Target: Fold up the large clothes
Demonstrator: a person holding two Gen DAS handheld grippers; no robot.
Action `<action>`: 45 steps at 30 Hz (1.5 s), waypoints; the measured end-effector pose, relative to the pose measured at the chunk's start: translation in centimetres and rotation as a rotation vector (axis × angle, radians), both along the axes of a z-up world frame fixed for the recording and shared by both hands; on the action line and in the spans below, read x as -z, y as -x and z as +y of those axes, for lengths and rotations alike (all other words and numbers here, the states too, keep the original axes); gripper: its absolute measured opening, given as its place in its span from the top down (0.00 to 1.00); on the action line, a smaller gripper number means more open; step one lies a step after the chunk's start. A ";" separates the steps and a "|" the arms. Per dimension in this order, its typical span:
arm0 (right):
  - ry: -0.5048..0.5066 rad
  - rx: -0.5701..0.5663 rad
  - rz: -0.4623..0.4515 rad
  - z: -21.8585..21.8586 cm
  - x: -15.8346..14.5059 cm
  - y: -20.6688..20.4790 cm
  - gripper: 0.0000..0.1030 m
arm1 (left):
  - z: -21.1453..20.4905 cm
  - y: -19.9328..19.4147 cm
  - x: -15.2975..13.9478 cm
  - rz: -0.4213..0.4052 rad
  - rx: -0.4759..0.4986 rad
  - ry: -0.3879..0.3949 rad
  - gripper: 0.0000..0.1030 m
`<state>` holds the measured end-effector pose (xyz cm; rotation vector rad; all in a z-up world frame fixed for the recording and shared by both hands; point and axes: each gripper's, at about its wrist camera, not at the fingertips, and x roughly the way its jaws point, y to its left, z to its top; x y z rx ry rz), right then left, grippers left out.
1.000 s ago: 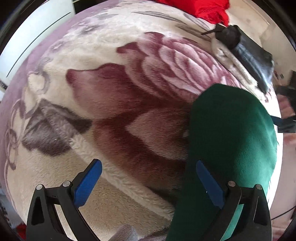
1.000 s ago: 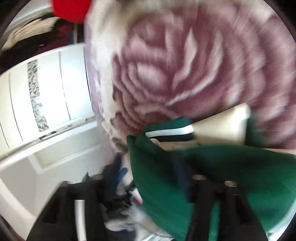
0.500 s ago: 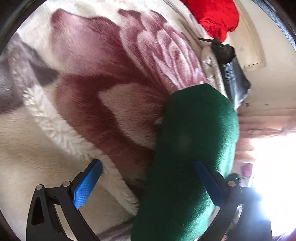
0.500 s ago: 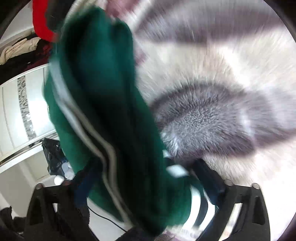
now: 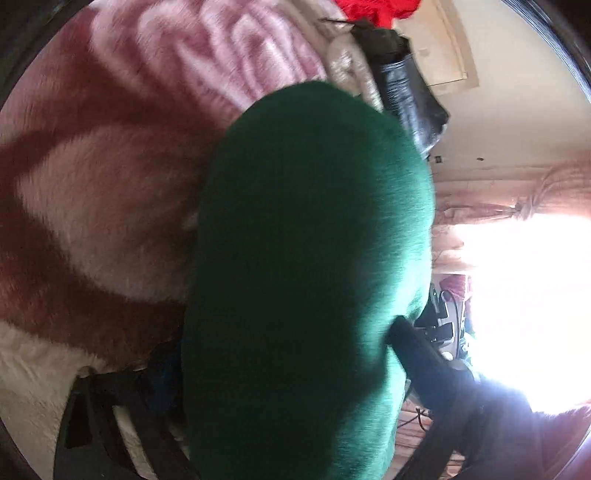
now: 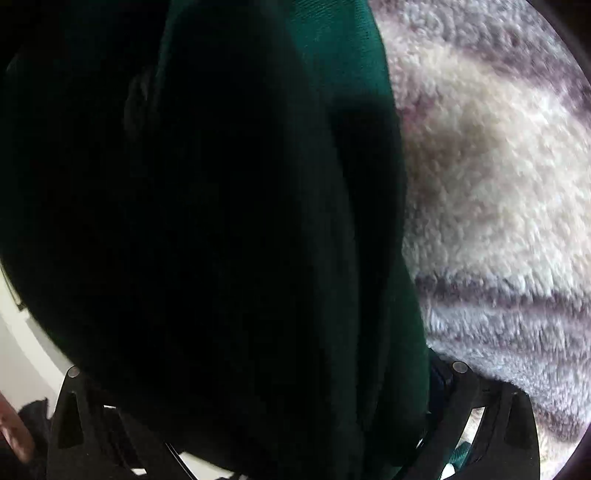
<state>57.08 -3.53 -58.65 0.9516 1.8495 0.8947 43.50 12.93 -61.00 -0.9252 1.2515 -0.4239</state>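
The largest thing we see is the plush fleece blanket with a rose pattern in pink, maroon and cream (image 5: 110,192), spread over the bed and filling the left wrist view from seven o'clock round to twelve; in the right wrist view its grey and cream pile (image 6: 491,206) takes the half from one to five o'clock.

Next comes the dark green fleece garment (image 5: 310,266), bundled into a thick rounded mass that lies on the blanket and runs from the centre of the left wrist view down to six o'clock. In the right wrist view the same green cloth (image 6: 332,74) covers everything from six round to twelve o'clock, mostly in deep shadow.

At one o'clock in the left wrist view a black glossy bag (image 5: 410,99) lies at the blanket's edge, with a red cloth (image 5: 373,11) just beyond it at twelve.

Our left hand-held gripper (image 5: 280,373) has just been closing a little; the green bundle sits between its jaws, but blur keeps us from telling whether the pads press on it. Our right hand-held gripper (image 6: 266,373) has its jaws spread wide, the green cloth draped between them, and we cannot tell whether it is gripped or merely hanging there.
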 end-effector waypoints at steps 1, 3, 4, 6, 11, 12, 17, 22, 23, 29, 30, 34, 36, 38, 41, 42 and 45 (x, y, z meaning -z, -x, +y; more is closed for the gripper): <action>-0.013 0.025 -0.005 -0.3 -0.2 0.1 0.00 | -0.2 -0.1 -0.4 -0.011 0.010 -0.009 0.15; -0.037 0.053 -0.019 -0.6 -0.7 0.3 0.14 | 0.0 0.0 -1.1 -0.021 0.003 -0.005 0.28; -0.048 0.082 -0.025 -0.8 -0.9 0.4 0.32 | 0.3 -0.1 -1.3 -0.021 0.001 -0.007 0.32; -0.085 0.129 -0.043 -1.0 -1.8 0.7 0.40 | 0.6 -0.2 -2.4 -0.039 0.003 -0.020 0.48; -0.114 0.194 -0.086 -1.0 -4.7 1.5 0.46 | 0.3 -1.3 -5.1 -0.063 0.017 -0.047 0.53; -0.112 0.210 -0.090 -1.1 -5.5 1.6 0.46 | 0.2 -1.5 -6.0 -0.075 0.025 -0.048 0.53; -0.122 0.250 -0.140 -3.0 -10.3 1.2 0.47 | -0.5 -3.9 -9.9 -0.120 0.056 -0.032 0.53; -0.108 0.277 -0.205 -5.2 -16.8 -1.8 0.47 | -2.6 -9.4 -15.4 -0.166 0.082 -0.016 0.53; -0.096 0.289 -0.227 -5.8 -18.4 -3.3 0.47 | -2.6 -10.9 -16.7 -0.188 0.092 -0.023 0.53; -0.075 0.330 -0.337 -7.9 -25.3 -14.0 0.47 | -3.9 -24.4 -21.6 -0.292 0.133 0.009 0.53; -0.072 0.335 -0.354 -7.9 -26.0 -16.5 0.47 | -4.1 -27.0 -21.7 -0.306 0.139 0.013 0.53; -0.049 0.349 -0.396 -5.8 -26.2 -28.3 0.47 | -4.4 -35.7 -19.0 -0.328 0.149 0.025 0.53; -0.025 0.348 -0.394 -5.9 -24.4 -32.7 0.47 | -4.7 -38.4 -16.3 -0.307 0.147 0.032 0.53; 0.018 0.350 -0.386 -5.9 -22.3 -36.2 0.47 | -4.7 -40.8 -12.6 -0.255 0.150 0.026 0.53; 0.132 0.336 -0.351 -5.7 -18.4 -40.2 0.47 | -4.7 -42.8 -7.8 -0.154 0.160 0.004 0.42; 0.170 0.327 -0.347 -5.5 -17.2 -41.1 0.47 | -4.6 -42.9 -7.0 -0.136 0.162 0.003 0.35; 0.197 0.338 -0.322 -5.4 -15.9 -42.5 0.43 | -4.1 -42.7 -7.1 -0.107 0.175 0.023 0.35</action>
